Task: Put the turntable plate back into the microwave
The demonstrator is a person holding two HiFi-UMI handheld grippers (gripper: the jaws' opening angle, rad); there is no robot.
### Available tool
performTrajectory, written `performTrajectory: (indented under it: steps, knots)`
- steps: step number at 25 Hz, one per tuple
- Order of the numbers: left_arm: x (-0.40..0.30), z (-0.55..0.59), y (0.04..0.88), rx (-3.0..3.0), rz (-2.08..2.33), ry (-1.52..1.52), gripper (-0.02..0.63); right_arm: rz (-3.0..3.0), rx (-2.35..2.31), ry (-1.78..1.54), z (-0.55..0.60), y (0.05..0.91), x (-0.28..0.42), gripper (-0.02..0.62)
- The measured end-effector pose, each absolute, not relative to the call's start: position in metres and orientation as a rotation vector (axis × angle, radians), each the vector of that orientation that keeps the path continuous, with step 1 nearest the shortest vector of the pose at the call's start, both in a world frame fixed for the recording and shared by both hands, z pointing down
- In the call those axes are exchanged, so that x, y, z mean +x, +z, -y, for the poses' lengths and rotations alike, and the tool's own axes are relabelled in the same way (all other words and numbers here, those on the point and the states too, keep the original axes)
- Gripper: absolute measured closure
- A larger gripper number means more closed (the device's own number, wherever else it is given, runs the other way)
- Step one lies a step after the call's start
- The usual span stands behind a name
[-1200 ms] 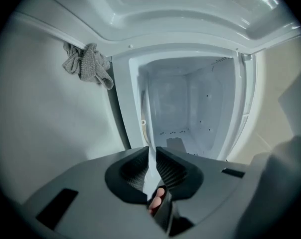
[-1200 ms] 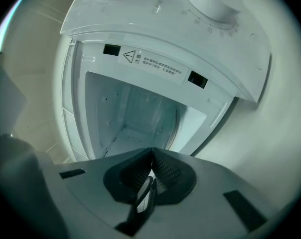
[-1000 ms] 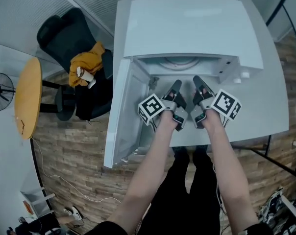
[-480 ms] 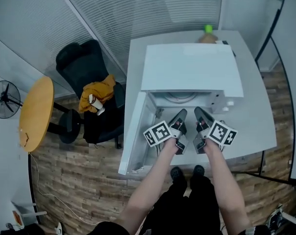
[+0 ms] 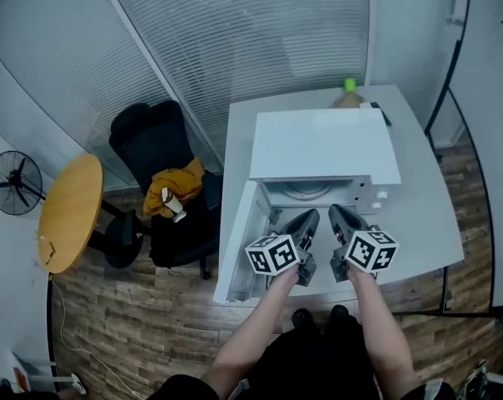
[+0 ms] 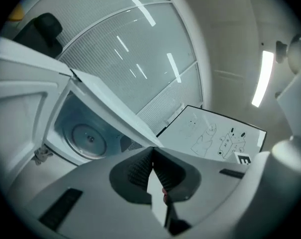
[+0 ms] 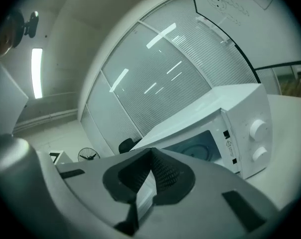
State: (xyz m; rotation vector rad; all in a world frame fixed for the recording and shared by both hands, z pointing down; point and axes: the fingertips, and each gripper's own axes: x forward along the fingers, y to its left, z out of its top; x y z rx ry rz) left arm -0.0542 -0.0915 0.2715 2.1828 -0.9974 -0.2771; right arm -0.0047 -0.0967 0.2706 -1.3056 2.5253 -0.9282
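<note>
Left gripper (image 5: 309,216) and right gripper (image 5: 336,212) closed, empty; turntable plate (image 5: 306,192) inside microwave (image 5: 322,144).
Probably glass: heavy, slick, fragile; grip the rim.

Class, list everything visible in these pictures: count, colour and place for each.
microwave: one, white, on the table, door open to the left.
turntable plate: one, pale, inside the microwave.
table: one, white, under the microwave.
bottle: one, green cap, table's far edge.
office chair: one, black, left of the table.
garment: one, yellow, on the chair.
round table: one, wooden, far left.
fan: one, black, far left.
whiteboard: one, white with drawings, beside the blinds.
left gripper: one, grey, before the open microwave, jaws together, empty.
right gripper: one, grey, beside it, jaws just eased open a touch, all but together, empty.
</note>
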Motion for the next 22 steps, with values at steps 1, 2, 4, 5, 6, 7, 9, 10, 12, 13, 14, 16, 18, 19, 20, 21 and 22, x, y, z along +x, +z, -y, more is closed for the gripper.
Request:
performTrajectory:
  steps: [1, 2, 4, 5, 6, 7, 9, 10, 12, 13, 14, 16, 18, 19, 20, 21, 22]
  knots:
    - [-0.055, 0.089, 0.264, 2.211, 1.009, -0.264, 0.607, -2.548, -1.313, -0.891, 0.094, 0.265, -0.006, 0.586]
    - [-0.055, 0.086, 0.257, 2.241, 1.022, -0.252, 0.607, -2.574, -1.323, -0.846, 0.092, 0.259, -0.006, 0.586]
    - [-0.055, 0.081, 0.242, 2.304, 1.046, -0.227, 0.607, -2.629, -1.347, -0.743, 0.087, 0.246, -0.006, 0.586]
    - [-0.056, 0.078, 0.236, 2.336, 1.060, -0.214, 0.607, -2.655, -1.357, -0.690, 0.083, 0.240, -0.006, 0.586]
    - [-0.059, 0.075, 0.229, 2.366, 1.076, -0.202, 0.607, -2.678, -1.364, -0.642, 0.080, 0.234, -0.007, 0.586]
    - [-0.062, 0.073, 0.223, 2.394, 1.093, -0.191, 0.607, -2.700, -1.366, -0.597, 0.077, 0.229, -0.009, 0.586]
    - [-0.069, 0.068, 0.211, 2.440, 1.127, -0.175, 0.607, -2.745, -1.367, -0.517, 0.070, 0.219, -0.012, 0.586]
    - [-0.072, 0.065, 0.207, 2.460, 1.141, -0.167, 0.607, -2.765, -1.371, -0.479, 0.066, 0.215, -0.012, 0.586]
    - [-0.076, 0.060, 0.199, 2.500, 1.166, -0.144, 0.607, -2.792, -1.378, -0.413, 0.061, 0.206, -0.013, 0.586]
    - [-0.078, 0.058, 0.197, 2.517, 1.178, -0.127, 0.607, -2.800, -1.379, -0.391, 0.059, 0.203, -0.013, 0.586]
    - [-0.081, 0.055, 0.195, 2.529, 1.190, -0.111, 0.607, -2.806, -1.378, -0.377, 0.057, 0.200, -0.014, 0.586]
    - [-0.084, 0.051, 0.194, 2.542, 1.207, -0.093, 0.607, -2.807, -1.373, -0.361, 0.054, 0.195, -0.015, 0.586]
    - [-0.086, 0.048, 0.194, 2.552, 1.218, -0.077, 0.607, -2.807, -1.360, -0.356, 0.050, 0.193, -0.016, 0.586]
    - [-0.087, 0.047, 0.195, 2.557, 1.223, -0.069, 0.607, -2.810, -1.353, -0.355, 0.048, 0.193, -0.017, 0.586]
    - [-0.088, 0.046, 0.195, 2.562, 1.229, -0.061, 0.607, -2.814, -1.348, -0.353, 0.047, 0.194, -0.018, 0.586]
    - [-0.088, 0.047, 0.196, 2.566, 1.235, -0.056, 0.607, -2.816, -1.343, -0.352, 0.046, 0.194, -0.020, 0.586]
    - [-0.089, 0.048, 0.196, 2.567, 1.239, -0.052, 0.607, -2.817, -1.341, -0.353, 0.047, 0.195, -0.021, 0.586]
